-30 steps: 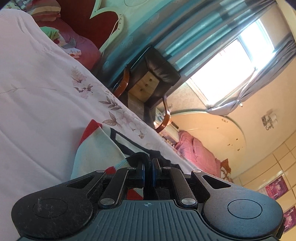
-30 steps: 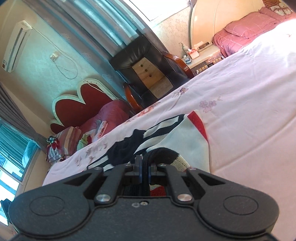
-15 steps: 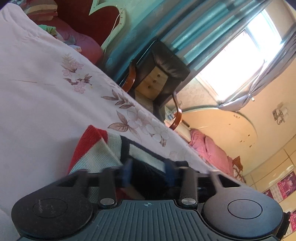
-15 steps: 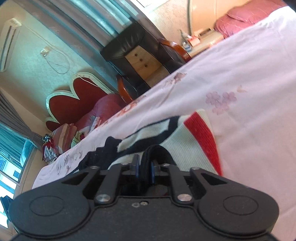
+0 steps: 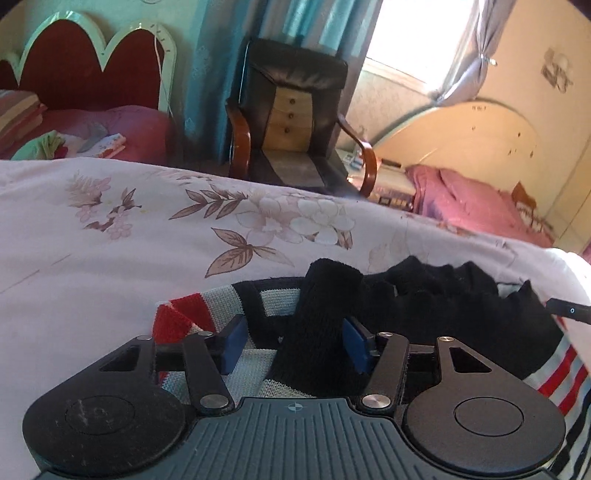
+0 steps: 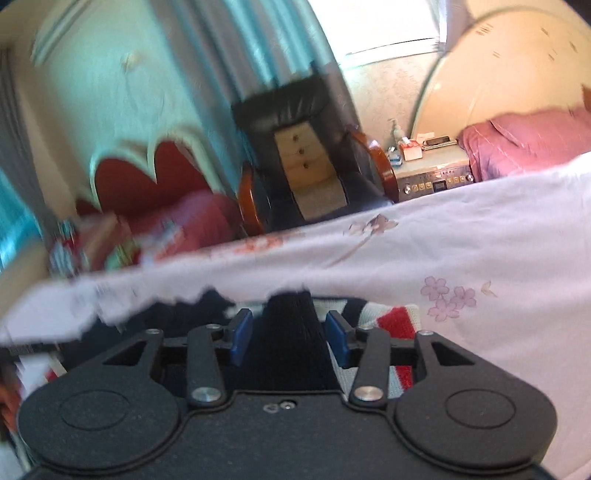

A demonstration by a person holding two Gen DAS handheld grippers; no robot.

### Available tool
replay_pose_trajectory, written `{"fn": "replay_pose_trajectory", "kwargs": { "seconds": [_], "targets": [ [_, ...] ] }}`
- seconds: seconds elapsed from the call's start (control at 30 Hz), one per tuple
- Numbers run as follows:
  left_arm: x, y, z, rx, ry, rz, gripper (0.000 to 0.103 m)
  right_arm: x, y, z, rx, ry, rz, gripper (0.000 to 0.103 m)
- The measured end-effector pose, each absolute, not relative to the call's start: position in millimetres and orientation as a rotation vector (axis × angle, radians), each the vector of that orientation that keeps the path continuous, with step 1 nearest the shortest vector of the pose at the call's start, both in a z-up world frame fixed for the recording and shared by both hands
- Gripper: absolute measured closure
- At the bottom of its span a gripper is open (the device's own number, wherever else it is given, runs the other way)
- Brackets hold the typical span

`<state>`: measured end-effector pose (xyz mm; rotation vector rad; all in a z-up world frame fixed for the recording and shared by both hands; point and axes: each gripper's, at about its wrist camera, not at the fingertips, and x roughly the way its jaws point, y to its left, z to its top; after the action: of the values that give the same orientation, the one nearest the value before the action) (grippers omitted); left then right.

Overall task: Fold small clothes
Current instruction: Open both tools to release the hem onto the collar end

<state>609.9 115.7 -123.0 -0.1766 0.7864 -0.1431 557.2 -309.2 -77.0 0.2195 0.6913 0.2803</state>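
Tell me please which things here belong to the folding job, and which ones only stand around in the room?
Belong to the job:
striped sweater
left gripper, closing, black cuff between its pads
right gripper, opening, black cuff between its pads
flowered bedsheet under the sweater

Only standing around:
black armchair
red headboard
pink bedding
window

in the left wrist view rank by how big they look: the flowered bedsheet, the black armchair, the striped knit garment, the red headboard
1. flowered bedsheet, easily the largest.
2. striped knit garment, though it is nearest the camera and partly hidden.
3 and 4. black armchair and red headboard look about alike; not ranked.
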Motion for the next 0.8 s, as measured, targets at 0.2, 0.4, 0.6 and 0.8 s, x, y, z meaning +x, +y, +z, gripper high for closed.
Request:
{"fn": "replay_pose_trajectory", "kwargs": {
  "seconds": [0.2,0.4,0.6,0.8],
  "targets": [
    [601,107,-123,-0.110,0.743,-0.094,0.098,559,-273,-91,-0.024,0.738,0.229,0.075],
    [570,106,-106,-0.141,0.508,-0.045,0.099,545,-279,-82,-0.016,0.572,0.143,0.098],
    [592,101,-121,-0.101,0.634,0.045,0.099,554,-284,-94,-0.050,0.545,0.057,0.098],
    [595,92,-127,-0.047,0.660,0.049,0.095,565,-264,-112,-0.181,0.655,0.058,0.093]
  ]
}}
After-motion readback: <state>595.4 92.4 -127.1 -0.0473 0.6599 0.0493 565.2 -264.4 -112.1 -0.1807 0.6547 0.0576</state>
